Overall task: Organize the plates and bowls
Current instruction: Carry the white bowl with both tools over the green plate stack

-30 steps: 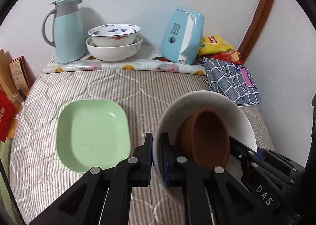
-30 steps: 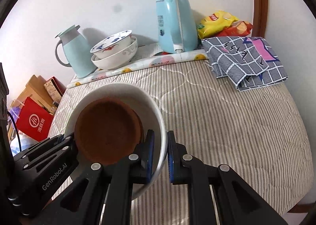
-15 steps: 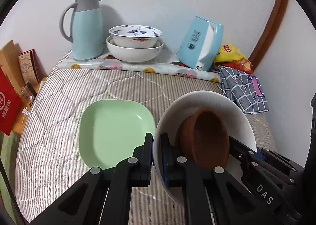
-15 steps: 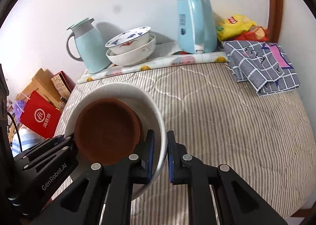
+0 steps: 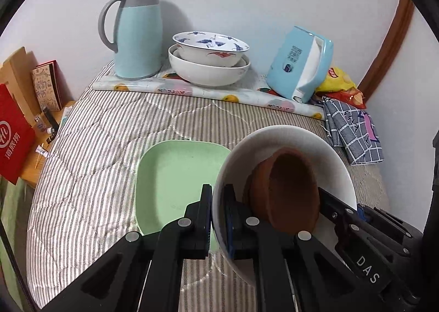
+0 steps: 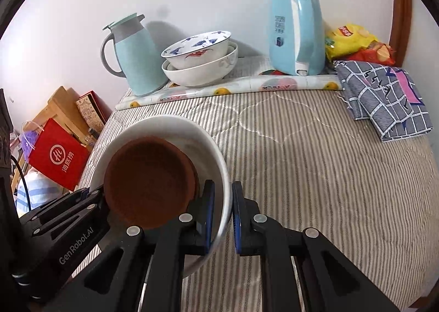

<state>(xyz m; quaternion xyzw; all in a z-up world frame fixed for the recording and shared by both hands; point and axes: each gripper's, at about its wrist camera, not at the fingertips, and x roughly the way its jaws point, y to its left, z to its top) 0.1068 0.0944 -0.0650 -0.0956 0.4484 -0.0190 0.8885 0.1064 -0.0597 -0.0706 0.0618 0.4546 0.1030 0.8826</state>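
On striped quilt (image 5: 109, 147): green plate (image 5: 175, 180); both grippers' fingers (image 5: 204, 202) clamp white bowl (image 5: 288, 142) rim.

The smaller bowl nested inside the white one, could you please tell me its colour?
The smaller bowl is terracotta brown, plain and unpatterned, clearest in the right wrist view.

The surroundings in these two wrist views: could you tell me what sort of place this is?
Probably a bedroom at home: the dishes rest on a striped quilted bed, with a thermos jug and electric kettle against the wall.

Soft even indoor light, sharp focus, fisheye-bent edges, dark corners
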